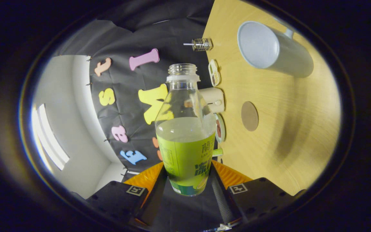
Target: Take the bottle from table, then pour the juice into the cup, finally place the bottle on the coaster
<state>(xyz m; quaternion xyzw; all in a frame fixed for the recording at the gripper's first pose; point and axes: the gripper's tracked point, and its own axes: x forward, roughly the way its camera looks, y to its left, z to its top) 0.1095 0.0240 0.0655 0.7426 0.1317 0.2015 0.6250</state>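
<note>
A clear plastic bottle [185,135] with a green label and no cap sits between my fingers, and my gripper [187,180] is shut on its lower body. Pale juice fills it to about half. The whole view is rolled sideways, so the wooden table [285,135] stands on the right like a wall. A white cup [271,48] with a handle rests on that table beyond the bottle's mouth, its opening facing me. A round brown coaster [249,116] lies flat on the table between the cup and my fingers.
Along the table's back edge, against the black booth wall, stand a small wire-caged item [201,44], a cream appliance [214,99], a small white dish [214,72] and a round tin [219,128]. A white room wall and window [48,138] lie beyond the cloth.
</note>
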